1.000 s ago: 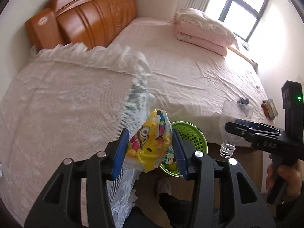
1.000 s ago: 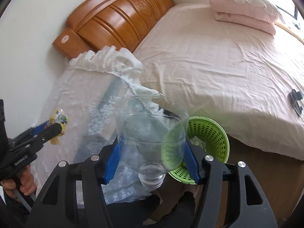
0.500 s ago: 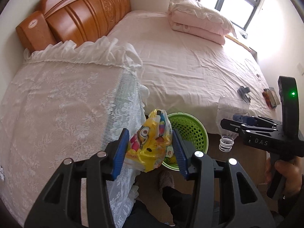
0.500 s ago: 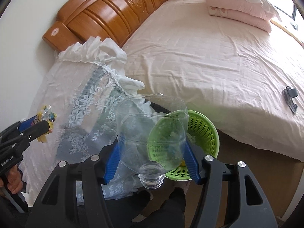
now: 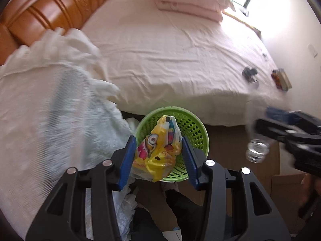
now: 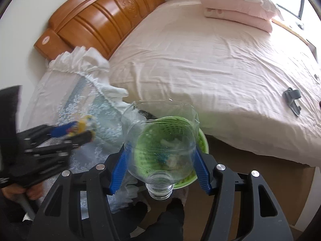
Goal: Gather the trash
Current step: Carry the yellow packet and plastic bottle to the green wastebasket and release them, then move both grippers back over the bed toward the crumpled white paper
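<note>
Left gripper [image 5: 158, 156] clamped on yellow snack wrapper [image 5: 158, 152], held above green basket [image 5: 197, 129] on floor beside bed [image 5: 170, 56]. Right gripper [image 6: 161, 156] clamped on clear cut bottle [image 6: 160, 140], neck nearest, also over basket.

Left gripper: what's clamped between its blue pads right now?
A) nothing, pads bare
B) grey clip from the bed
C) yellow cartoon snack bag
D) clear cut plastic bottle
C: in the left wrist view the left gripper has both blue pads pressed on the yellow cartoon snack bag, above the green basket; the clear cut bottle sits in the right gripper.
</note>
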`<state>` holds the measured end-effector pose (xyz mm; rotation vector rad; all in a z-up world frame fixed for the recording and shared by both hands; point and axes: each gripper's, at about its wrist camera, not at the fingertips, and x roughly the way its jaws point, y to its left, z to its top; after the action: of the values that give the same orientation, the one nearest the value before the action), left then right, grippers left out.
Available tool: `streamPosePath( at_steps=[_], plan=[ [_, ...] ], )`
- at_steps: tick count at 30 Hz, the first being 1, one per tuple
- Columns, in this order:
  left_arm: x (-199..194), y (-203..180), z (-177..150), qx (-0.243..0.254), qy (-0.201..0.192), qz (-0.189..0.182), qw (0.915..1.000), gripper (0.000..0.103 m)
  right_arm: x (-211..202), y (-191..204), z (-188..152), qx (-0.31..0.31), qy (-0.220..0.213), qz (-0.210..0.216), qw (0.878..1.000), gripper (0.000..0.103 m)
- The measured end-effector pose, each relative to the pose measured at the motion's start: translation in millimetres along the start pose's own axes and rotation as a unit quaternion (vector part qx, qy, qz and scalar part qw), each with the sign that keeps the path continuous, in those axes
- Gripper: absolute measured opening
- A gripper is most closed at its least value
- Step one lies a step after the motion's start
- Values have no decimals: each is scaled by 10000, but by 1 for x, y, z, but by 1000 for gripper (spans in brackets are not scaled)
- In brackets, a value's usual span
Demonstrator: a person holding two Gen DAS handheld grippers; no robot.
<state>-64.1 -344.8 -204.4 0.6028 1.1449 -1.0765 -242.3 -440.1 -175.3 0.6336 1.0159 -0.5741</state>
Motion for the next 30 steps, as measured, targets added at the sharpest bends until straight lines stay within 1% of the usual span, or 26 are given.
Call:
streamPosePath(
  at_steps=[1, 3, 4, 5, 6, 7, 9, 11, 15, 18, 20, 25, 27, 28, 29, 30],
  plan=[
    [15, -7, 2, 72, 80, -43, 9999, 46, 0, -7, 0, 19, 25, -26, 10000, 61],
    [37, -17, 5, 153, 277, 22, 9995, 61, 1, -17, -1, 55, 68, -53, 9999, 61],
    [47, -22, 7, 183, 377, 6, 9991, 64, 2, -24, -1, 77, 103, -61, 9999, 61],
    [54, -26, 7, 182, 445, 20, 9988, 71, 3, -29, -1, 89, 124, -62, 9999, 61],
    [57, -29, 8, 182, 478, 21, 9987, 76, 4, -34, -1, 105, 151, -63, 9998, 61],
    [59, -33, 9, 198, 510, -9, 9985, 79, 6, -38, 0, 119, 169, -57, 9998, 61],
    [57, -37, 10, 199, 488, 13, 9986, 89, 8, -45, 1, 136, 190, -36, 9997, 61],
    [52, -39, 10, 142, 451, 1, 9989, 95, 11, -50, 3, 147, 205, -5, 9997, 61],
    [46, -37, 11, -66, 514, -59, 9986, 95, 17, -55, 6, 154, 210, 50, 9996, 60],
    [40, -38, 12, -80, 478, 49, 9988, 95, 22, -55, 7, 165, 225, 105, 9996, 61],
    [27, -35, 11, -88, 356, 127, 9992, 95, 30, -53, 6, 155, 282, 147, 9994, 60],
    [-10, -13, 3, -451, 138, 325, 9984, 95, 71, -37, 1, 90, 690, 376, 9969, 63],
    [-23, -4, -3, -590, 74, 328, 9977, 95, 81, -25, -2, 35, 819, 398, 9958, 79],
    [-29, 0, -6, -659, 44, 334, 9973, 95, 85, -18, -3, -54, 854, 282, 9959, 93],
    [-34, 3, -9, -712, 16, 350, 9968, 95, 87, -13, -5, -139, 868, 152, 9960, 99],
    [-37, 5, -10, -735, 2, 356, 9967, 95, 89, -7, -6, -248, 897, 26, 9957, 99]
  ],
)
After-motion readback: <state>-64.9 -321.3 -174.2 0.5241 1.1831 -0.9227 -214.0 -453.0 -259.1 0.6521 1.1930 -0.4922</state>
